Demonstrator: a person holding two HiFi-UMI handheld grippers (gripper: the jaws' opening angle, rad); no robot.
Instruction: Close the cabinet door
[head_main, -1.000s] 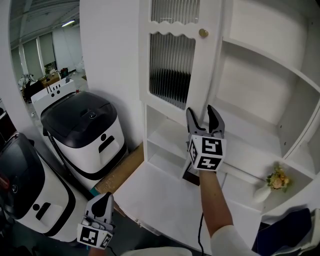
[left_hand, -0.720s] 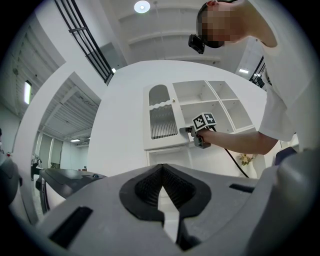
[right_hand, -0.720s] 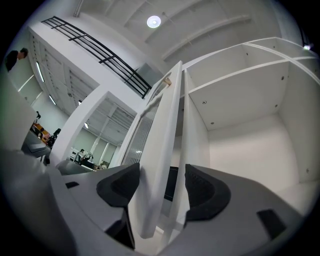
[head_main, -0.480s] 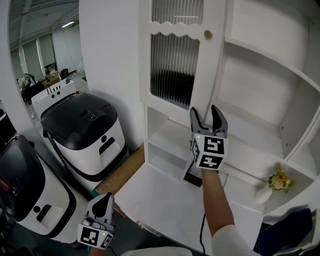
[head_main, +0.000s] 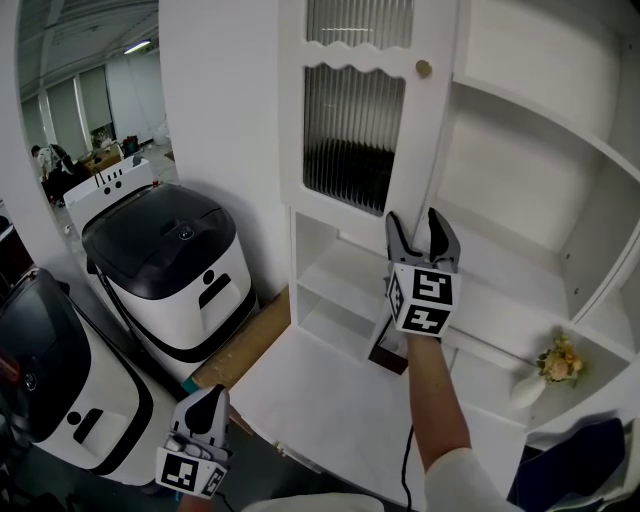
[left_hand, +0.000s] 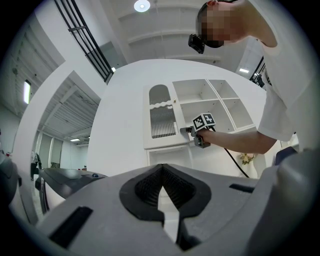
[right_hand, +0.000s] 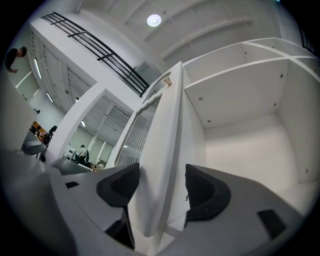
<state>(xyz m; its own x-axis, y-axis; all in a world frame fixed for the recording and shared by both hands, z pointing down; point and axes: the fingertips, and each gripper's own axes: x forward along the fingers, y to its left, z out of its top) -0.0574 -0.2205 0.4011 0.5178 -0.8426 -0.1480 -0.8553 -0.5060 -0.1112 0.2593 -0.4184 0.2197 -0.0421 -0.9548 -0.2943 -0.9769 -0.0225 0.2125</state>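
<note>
The white cabinet door (head_main: 350, 120) with a ribbed glass panel and a small brass knob (head_main: 423, 68) stands partly swung out from the cabinet. My right gripper (head_main: 422, 228) is raised at the door's lower free edge. In the right gripper view the door edge (right_hand: 165, 150) runs between the two pads and the right gripper (right_hand: 160, 187) is shut on it. My left gripper (head_main: 205, 400) hangs low at the bottom left, shut and empty. The left gripper view shows its own closed tips (left_hand: 161, 181), with the door (left_hand: 161, 120) and the right gripper (left_hand: 186, 131) far ahead.
Open white shelves (head_main: 520, 180) lie right of the door. A small vase of flowers (head_main: 545, 365) sits on a lower shelf, and a brown object (head_main: 385, 352) lies under my right hand. Two white machines with black lids (head_main: 170, 260) (head_main: 40, 380) stand on the left.
The door's free edge and knob have drifted a little to the right, and my right gripper moved with it. The left gripper has stayed where it was.
</note>
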